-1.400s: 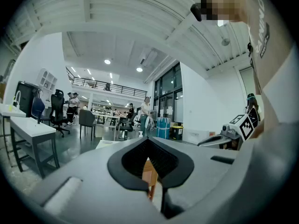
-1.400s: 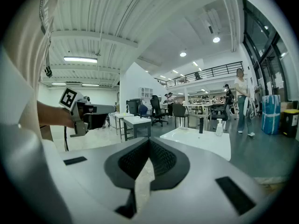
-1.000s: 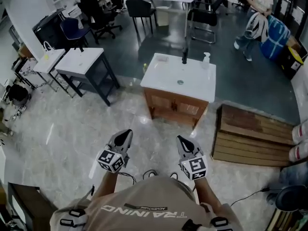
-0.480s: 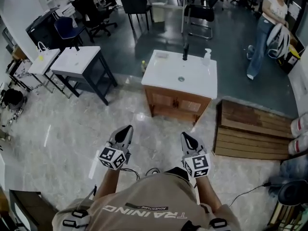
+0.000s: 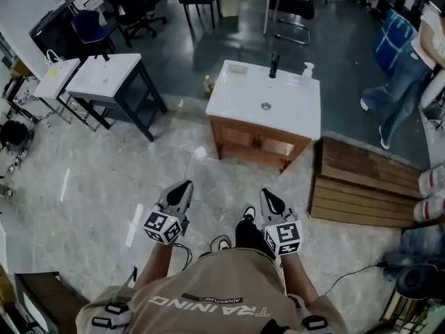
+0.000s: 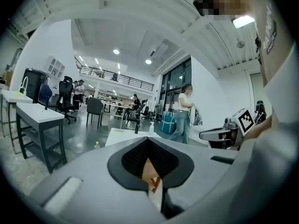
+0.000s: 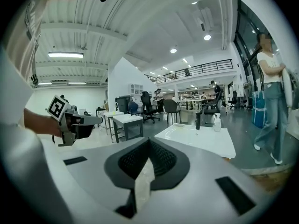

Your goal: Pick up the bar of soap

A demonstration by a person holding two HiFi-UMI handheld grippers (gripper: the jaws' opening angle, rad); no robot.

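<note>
Two hand-held grippers are hovering side by side above the marble floor (image 5: 104, 179) in the head view. The left gripper (image 5: 183, 186) and the right gripper (image 5: 267, 193) are both pointing toward a white sink top (image 5: 278, 110), which is standing well ahead of them on a wooden cabinet (image 5: 257, 145). A small pale block, apparently the bar of soap (image 5: 237, 68), is lying at the white sink top's far left corner. It is sitting left of the dark faucet (image 5: 274, 64) and the pump bottle (image 5: 306, 74), and neither gripper is touching it.

In the left gripper view, the jaws are pressing together with nothing between them, and the white sink top is showing beyond them.

In the right gripper view, the jaws are likewise meeting tip to tip and holding nothing. The white sink top is lying ahead, and a person in jeans (image 7: 268, 106) is showing at the right.
</note>
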